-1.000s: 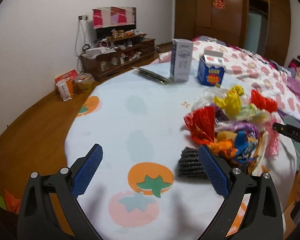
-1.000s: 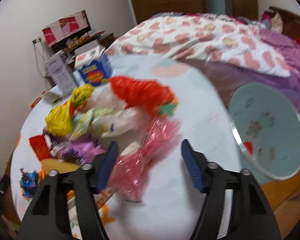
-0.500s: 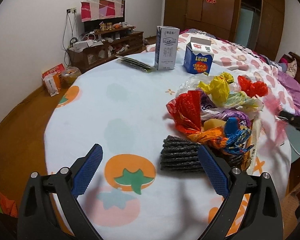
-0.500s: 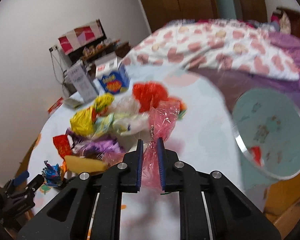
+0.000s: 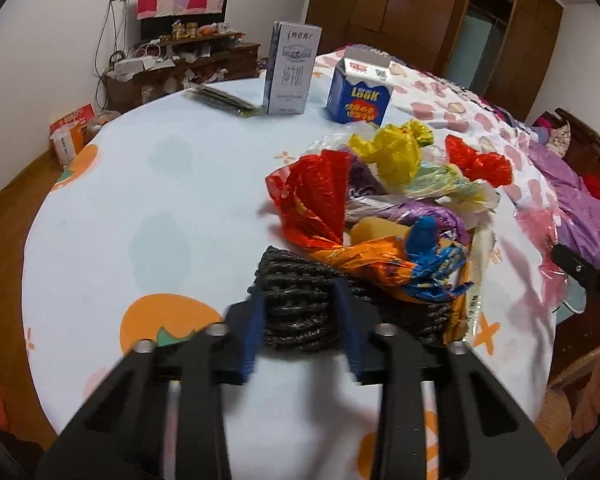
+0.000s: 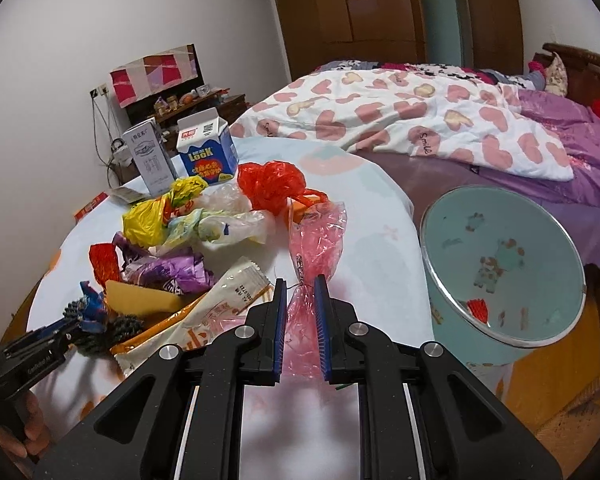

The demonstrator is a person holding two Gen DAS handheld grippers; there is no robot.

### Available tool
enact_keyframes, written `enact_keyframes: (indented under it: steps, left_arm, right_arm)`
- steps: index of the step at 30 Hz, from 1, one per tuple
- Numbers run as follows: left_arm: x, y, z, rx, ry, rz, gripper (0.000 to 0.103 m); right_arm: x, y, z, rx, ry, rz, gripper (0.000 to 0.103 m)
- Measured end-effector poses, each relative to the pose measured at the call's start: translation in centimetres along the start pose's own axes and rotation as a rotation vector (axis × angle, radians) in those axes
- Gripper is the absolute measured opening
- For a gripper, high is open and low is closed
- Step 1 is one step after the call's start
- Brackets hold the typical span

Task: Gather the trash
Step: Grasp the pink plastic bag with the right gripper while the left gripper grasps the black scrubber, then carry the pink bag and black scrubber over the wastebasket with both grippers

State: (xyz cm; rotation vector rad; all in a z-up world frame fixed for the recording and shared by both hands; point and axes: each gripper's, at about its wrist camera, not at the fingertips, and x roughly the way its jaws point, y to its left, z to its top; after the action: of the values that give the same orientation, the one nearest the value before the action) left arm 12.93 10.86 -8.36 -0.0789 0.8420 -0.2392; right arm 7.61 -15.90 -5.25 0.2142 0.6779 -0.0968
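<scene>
A heap of plastic bags and wrappers [image 5: 396,200] lies on the round table [image 5: 148,184]. My left gripper [image 5: 300,328] has its jaws closed against both sides of a black ribbed bundle [image 5: 300,308] at the heap's near edge. My right gripper [image 6: 300,312] is shut on a pink plastic bag [image 6: 316,248] and holds it above the table beside the heap [image 6: 188,232]. A pale green bin [image 6: 500,272] with a red scrap inside stands just right of the table.
A grey carton [image 5: 292,68] and a blue Look carton [image 5: 360,92] stand at the table's far side, with a flat dark packet [image 5: 220,100] beside them. A bed [image 6: 440,112] lies beyond the bin. A TV cabinet [image 5: 180,72] lines the wall.
My left gripper moved forward and closed from wide open onto the black bundle. My right gripper closed on the pink bag and lifted it off the heap.
</scene>
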Motion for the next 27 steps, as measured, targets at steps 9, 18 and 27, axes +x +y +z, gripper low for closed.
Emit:
enact_keyframes:
  steps: [9, 18, 27]
  left_arm:
    - [-5.9, 1.3, 2.7, -0.058, -0.150, -0.019, 0.019]
    - [-11.8, 2.0, 5.3, -0.092, -0.310, -0.013, 0.019]
    - [-11.1, -2.4, 5.6, -0.006, -0.313, -0.017, 0.019]
  right_arm:
    - [-1.8, 0.0, 0.3, -0.013, -0.065, -0.012, 0.015]
    - [-3.0, 0.4, 0.4, -0.041, -0.113, -0.013, 0.015]
    - [-3.8, -0.4, 0.8, -0.049, -0.146, -0.043, 0.014]
